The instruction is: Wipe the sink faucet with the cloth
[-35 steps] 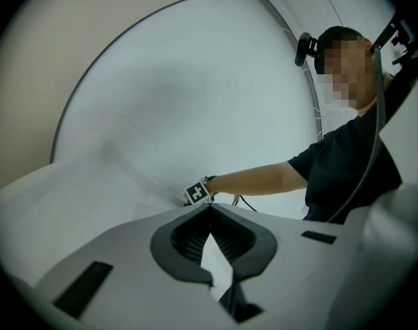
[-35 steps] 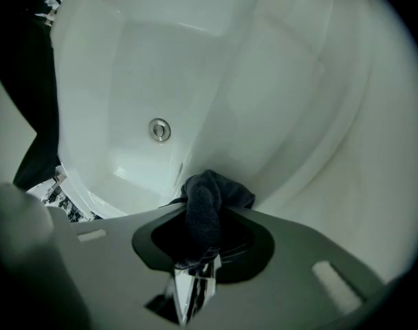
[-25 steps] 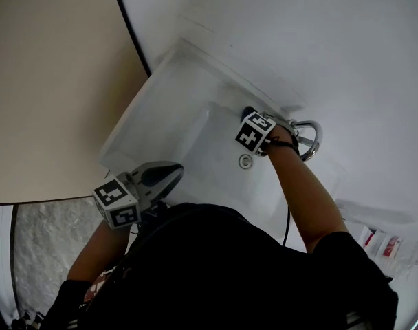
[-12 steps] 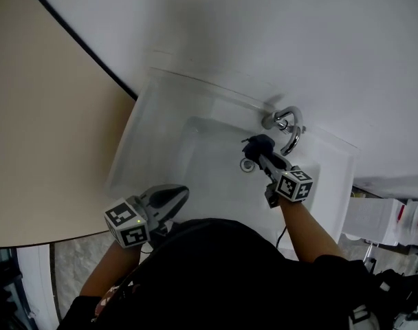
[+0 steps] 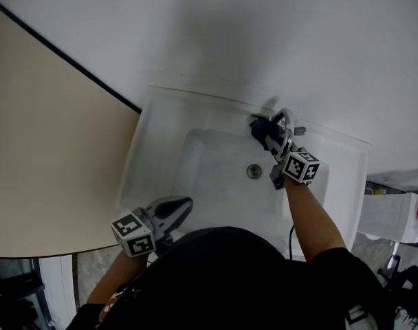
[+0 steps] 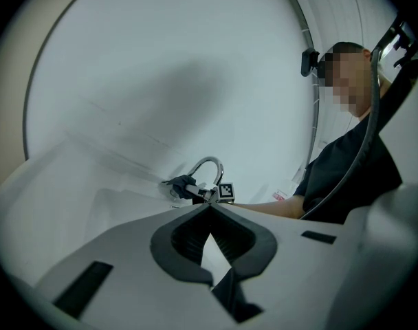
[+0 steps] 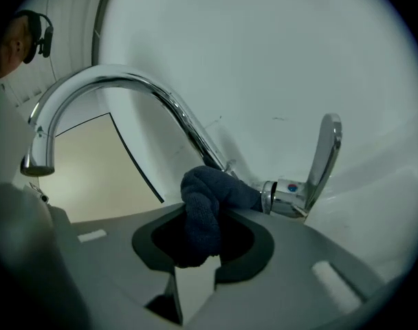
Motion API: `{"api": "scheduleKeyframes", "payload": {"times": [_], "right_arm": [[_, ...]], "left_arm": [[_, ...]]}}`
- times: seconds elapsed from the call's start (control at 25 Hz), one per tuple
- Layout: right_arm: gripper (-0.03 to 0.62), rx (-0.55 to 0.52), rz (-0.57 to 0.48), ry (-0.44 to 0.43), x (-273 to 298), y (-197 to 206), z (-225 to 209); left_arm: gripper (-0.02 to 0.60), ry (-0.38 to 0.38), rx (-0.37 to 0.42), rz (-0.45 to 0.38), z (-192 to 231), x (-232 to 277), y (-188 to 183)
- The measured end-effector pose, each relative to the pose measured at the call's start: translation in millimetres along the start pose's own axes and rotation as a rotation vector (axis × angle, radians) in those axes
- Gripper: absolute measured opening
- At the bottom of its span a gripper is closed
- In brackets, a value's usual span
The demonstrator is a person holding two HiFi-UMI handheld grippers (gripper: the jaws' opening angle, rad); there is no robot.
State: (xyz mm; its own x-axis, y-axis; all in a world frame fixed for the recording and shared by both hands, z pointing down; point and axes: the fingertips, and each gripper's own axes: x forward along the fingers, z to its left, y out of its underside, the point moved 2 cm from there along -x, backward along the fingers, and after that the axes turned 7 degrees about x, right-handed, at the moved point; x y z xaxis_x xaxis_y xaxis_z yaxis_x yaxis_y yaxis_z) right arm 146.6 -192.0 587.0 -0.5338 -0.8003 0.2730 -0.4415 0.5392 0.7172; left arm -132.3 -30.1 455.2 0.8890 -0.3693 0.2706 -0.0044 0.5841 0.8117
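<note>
- While the left gripper [image 5: 183,205] idles over the sink [image 5: 161,136] rim, jaws pressed together and empty, it adds nothing.
- Right gripper [image 5: 269,137] pinches the dark cloth [image 7: 202,208] at the faucet [image 7: 137,84] base; wiping seems underway, with spout and lever [image 7: 326,157] probably left.

The head view looks steeply down on the sink [image 5: 216,170] from above; the left gripper view faces across it from the near side, well apart from the faucet [image 6: 207,165]; the right gripper view sits just beside it; all share the faucet.
</note>
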Motion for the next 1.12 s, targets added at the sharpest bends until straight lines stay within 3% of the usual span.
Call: {"api": "scheduleKeyframes", "payload": {"times": [0.12,0.32,0.44,0.6,0.72,0.8,0.96,1.12], "right_arm": [[0.078,0.043,0.035,0.021,9.3,10.1,-9.9],[0.079,0.11,0.188,0.11,24.9,33.9,-30.4],[0.078,0.015,0.203,0.117,10.4,29.9,-18.2],[0.078,-0.155,0.064,0.134,-42.6,-11.8,-2.0],[0.078,-0.295,-0.011,0.216,-57.3,-48.6,-4.7],[0.078,-0.365,0.022,0.291,-50.8,-58.4,-13.3],[0.078,-0.474,0.228,0.393,-23.9,-39.0,-22.4],[0.075,-0.46,0.321,0.422,-16.1,-25.5,-26.7]], "left_arm": [[0.0,-0.008,0.003,0.014,0.7,1.8,-2.7],[0.0,-0.004,0.014,0.023,-0.8,7.6,-8.3],[0.0,-0.003,0.017,0.018,-2.4,7.9,-10.4],[0.0,-0.001,0.012,0.013,-0.6,7.7,-11.6],[0.0,0.008,0.011,0.018,1.3,12.6,-10.7],[0.0,0.023,0.017,0.023,-2.4,19.4,-10.2],[0.0,0.043,0.034,0.032,-10.9,28.5,-12.2],[0.0,0.034,0.031,0.029,-8.3,24.6,-11.3]]}}
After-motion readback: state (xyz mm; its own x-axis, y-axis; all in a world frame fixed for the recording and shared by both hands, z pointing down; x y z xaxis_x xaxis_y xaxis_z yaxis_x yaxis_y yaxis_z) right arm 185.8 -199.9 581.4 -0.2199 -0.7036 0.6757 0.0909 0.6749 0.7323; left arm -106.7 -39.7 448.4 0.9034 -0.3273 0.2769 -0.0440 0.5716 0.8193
